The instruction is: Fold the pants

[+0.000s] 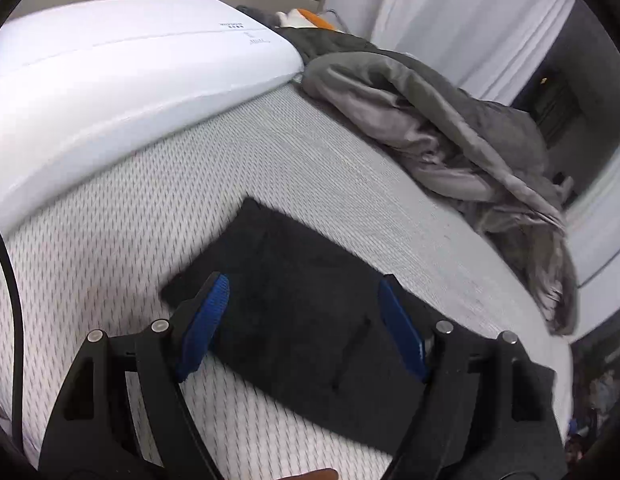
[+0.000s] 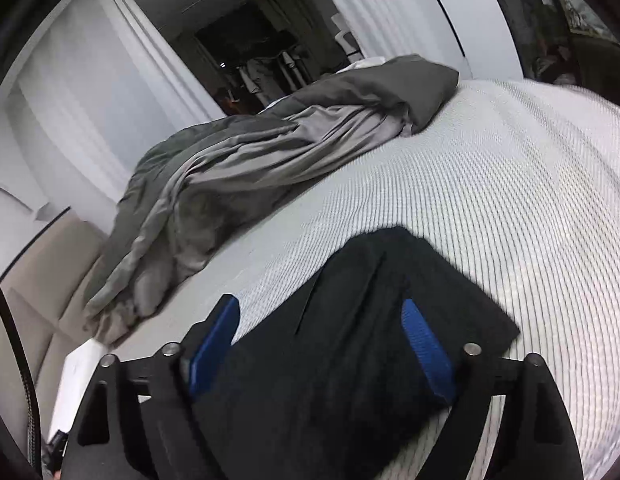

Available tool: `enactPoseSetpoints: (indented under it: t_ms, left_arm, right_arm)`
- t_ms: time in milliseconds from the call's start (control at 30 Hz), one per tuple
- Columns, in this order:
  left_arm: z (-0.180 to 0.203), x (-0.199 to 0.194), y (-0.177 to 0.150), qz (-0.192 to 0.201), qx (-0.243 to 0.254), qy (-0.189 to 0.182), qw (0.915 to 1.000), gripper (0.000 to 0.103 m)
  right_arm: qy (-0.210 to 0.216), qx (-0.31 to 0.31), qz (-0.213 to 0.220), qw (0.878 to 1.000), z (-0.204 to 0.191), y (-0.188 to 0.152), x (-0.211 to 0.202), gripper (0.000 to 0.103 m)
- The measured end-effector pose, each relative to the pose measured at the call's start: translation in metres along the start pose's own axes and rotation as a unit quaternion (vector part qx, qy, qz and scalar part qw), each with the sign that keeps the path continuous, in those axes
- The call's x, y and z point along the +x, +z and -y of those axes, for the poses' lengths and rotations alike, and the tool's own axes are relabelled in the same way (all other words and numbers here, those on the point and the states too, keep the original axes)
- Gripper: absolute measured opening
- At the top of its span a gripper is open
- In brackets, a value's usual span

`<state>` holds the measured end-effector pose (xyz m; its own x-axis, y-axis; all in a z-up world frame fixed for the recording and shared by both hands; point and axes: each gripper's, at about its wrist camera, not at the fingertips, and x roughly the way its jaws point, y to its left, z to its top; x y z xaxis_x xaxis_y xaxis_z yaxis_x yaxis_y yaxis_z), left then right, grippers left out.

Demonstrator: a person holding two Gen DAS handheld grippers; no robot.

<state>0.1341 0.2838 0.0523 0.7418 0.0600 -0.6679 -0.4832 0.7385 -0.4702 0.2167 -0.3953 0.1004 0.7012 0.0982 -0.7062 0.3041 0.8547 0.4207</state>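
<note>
My left tongs (image 1: 304, 296) and right tongs (image 2: 321, 320) gape wide, empty, above folded black fabric pants (image 1: 310, 320) on the white textured mattress (image 1: 110, 220).

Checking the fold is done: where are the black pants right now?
The black pants lie folded flat on the patterned mattress, just ahead of both open grippers, nearer than the grey blanket.

Small dark print and a faint logo on the white pillow (image 1: 122, 80), near its corner; too small and blurred to read. No other text visible.
</note>
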Motion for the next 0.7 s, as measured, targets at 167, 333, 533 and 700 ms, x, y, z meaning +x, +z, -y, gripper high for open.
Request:
enactPoseSetpoints:
  t_ms: [167,333,533,700]
  left_arm:
    - [0.007,-0.023,-0.057,-0.023,0.026,-0.031,0.9989,0.074]
    - [-0.002,-0.011,-0.096,-0.07,0.017,-0.035,0.9968,0.064]
    - [0.006,0.02,-0.107,-0.089,0.02,-0.031,0.9954,0.045]
    - [0.002,0.039,-0.098,-0.061,-0.003,0.007,0.9981,0.006]
  right_arm:
    - [0.024,0.037,-0.029,0.999,0.025,-0.033,-0.023,0.096]
    - [0.056,0.053,-0.125,0.989,0.05,-0.073,0.004,0.096]
    - [0.065,0.041,-0.164,0.983,0.064,-0.089,0.04,0.083]
    - [0.045,0.096,-0.066,0.992,0.096,-0.066,0.041,0.05]
